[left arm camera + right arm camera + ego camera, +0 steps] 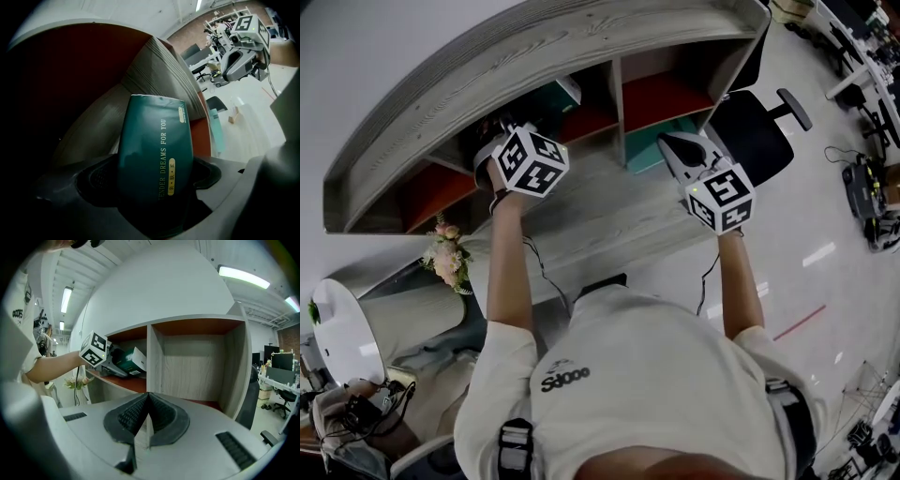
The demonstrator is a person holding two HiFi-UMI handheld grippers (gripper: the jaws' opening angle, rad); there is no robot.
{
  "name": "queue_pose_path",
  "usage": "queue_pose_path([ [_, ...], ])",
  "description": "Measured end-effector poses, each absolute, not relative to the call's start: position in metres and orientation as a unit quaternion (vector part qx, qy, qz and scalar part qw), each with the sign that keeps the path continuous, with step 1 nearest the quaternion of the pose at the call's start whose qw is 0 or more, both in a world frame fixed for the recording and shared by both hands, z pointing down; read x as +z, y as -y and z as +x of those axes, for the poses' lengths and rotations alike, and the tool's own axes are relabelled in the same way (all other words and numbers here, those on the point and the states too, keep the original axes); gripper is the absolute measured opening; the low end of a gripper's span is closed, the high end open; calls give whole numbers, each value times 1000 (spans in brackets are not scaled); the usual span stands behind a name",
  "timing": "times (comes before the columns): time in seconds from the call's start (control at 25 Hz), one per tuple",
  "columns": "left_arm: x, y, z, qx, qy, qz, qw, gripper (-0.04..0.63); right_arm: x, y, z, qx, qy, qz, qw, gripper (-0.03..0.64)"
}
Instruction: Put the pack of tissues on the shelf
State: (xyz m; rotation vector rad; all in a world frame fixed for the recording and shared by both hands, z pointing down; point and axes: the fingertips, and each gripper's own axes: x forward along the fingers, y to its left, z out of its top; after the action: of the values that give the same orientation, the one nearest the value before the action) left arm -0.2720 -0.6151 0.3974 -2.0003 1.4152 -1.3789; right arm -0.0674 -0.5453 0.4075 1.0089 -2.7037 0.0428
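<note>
**Head view.** One grey wood-grain shelf unit with red-orange floors curves across the upper frame, and three of its open compartments show. Two tools reach toward it. The left tool, upper centre-left, is inside the middle compartment with one teal plastic-wrapped pack of tissues at its tip. The right tool, right of centre, hangs before the right compartment. Just behind it lies one more teal thing that I cannot identify. One bunch of pink flowers stands at centre left, beside the pale worktop.

**Left gripper view.** The pack of tissues stands on end in the middle of the frame. The left tool's jaws are spread wide, with one pad against each side of the pack, pinching it. The compartment's dark red wall lies behind, and the right tool shows at upper right.

**Right gripper view.** The right tool's jaws are pressed together with nothing between them. Two compartments face the camera. The left one, at centre left, holds the left tool and the pack, which is close above its red floor. Whether the pack touches the floor I cannot tell.
</note>
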Motion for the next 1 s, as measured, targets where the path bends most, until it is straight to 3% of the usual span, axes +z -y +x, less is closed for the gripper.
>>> queue_pose_path([
  [0.64,432,594,-240,-589,-383,-678,217,437,412,538,-53,3,921,365,137,5],
  [1.0,437,575,-236,-610,-327,-699,181,437,418,534,-45,5,917,369,150,5],
])
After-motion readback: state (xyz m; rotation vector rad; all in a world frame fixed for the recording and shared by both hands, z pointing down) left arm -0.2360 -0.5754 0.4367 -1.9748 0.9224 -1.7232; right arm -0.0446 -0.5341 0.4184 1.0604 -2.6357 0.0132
